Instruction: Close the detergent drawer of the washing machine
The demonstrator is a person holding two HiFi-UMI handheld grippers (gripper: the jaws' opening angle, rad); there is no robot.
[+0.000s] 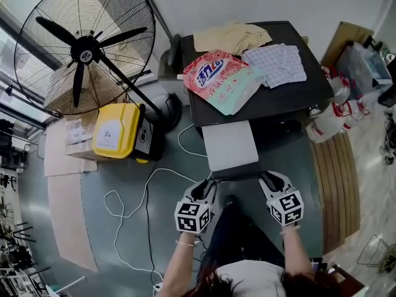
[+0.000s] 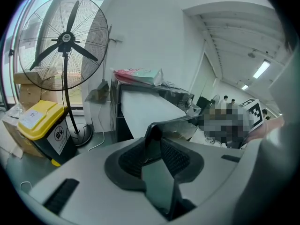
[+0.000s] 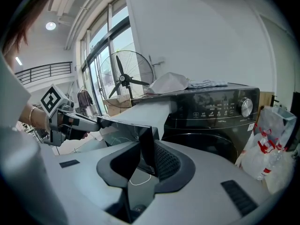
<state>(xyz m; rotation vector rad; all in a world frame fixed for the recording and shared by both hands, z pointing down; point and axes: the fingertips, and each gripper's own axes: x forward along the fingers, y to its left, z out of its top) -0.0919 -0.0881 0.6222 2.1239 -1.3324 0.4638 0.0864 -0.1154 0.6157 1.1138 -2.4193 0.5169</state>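
Observation:
The black washing machine (image 1: 297,98) stands ahead of me with its pale detergent drawer (image 1: 230,144) pulled far out toward me. The drawer's dark glossy front panel (image 1: 238,172) runs across the near end. My left gripper (image 1: 207,185) holds the panel's left end and my right gripper (image 1: 267,177) holds its right end. In the left gripper view the panel's corner (image 2: 153,134) sits tight between the left gripper's (image 2: 154,142) pads. In the right gripper view the panel's end (image 3: 146,142) fills the gap in the right gripper (image 3: 147,149), with the machine's control face (image 3: 220,109) behind.
On the machine's top lie a detergent bag (image 1: 219,79), a beige garment (image 1: 232,37) and a checked cloth (image 1: 275,64). A large floor fan (image 1: 83,48), a yellow bin (image 1: 117,129) and a white cable (image 1: 142,190) are to the left. Bagged bottles (image 1: 337,113) stand to the right.

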